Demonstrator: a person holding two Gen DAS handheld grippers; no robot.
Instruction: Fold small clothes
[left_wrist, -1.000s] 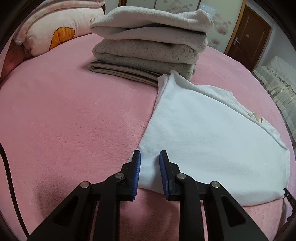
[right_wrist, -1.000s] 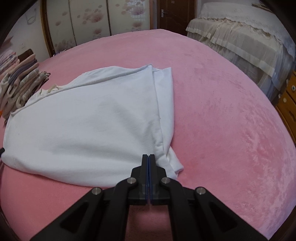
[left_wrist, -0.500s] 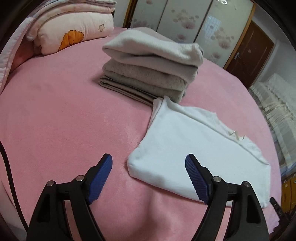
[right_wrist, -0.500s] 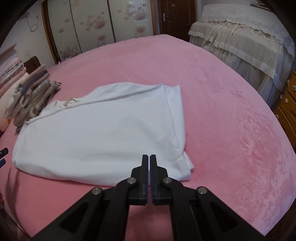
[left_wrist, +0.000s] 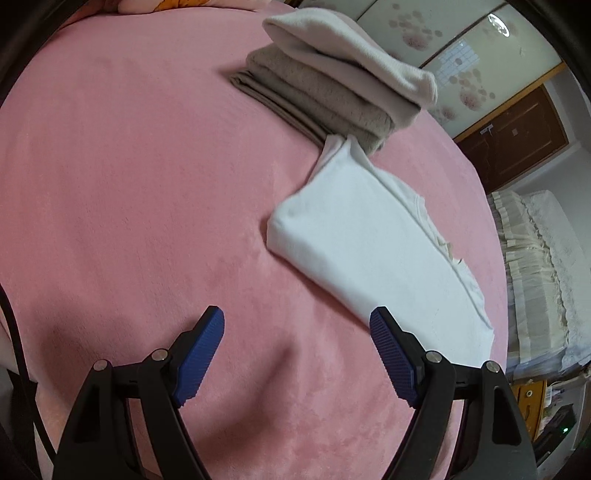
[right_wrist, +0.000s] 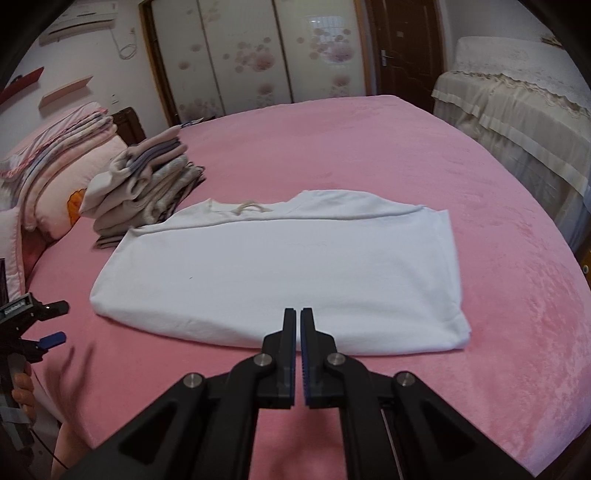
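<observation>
A white garment (right_wrist: 280, 273) lies folded flat on the pink bed (right_wrist: 406, 155), its long folded edge toward the camera in the right wrist view and its neckline with a small cream cord on the far side. Its left far corner touches a stack of folded clothes (right_wrist: 144, 192) in grey and beige tones, which sits on the bed toward the pillows (right_wrist: 55, 166). In the left wrist view the same white garment (left_wrist: 373, 243) runs diagonally from the foot of that stack (left_wrist: 332, 85) toward the right edge of the bed, and the pink cover (left_wrist: 129, 184) is bare to its left. The left tool (left_wrist: 297, 350) hangs above the bare pink cover with its two blue-padded fingers (left_wrist: 201, 350) spread wide and nothing between them; the near corner of the garment lies just beyond its right finger, apart from the pads. The right tool (right_wrist: 298, 354) has its fingers pressed together with only a hairline slit between the pads, and no cloth is caught in them; it hovers over the near edge of the garment, near the middle of the fold. At the left edge of the right wrist view the left tool (right_wrist: 37, 321) shows from the side, held by a hand (right_wrist: 22, 395) low at the frame edge. Behind the bed stand wardrobe doors with a flower pattern (right_wrist: 258, 55), and a second bed with a cream cover (right_wrist: 517, 103) is at the right.
</observation>
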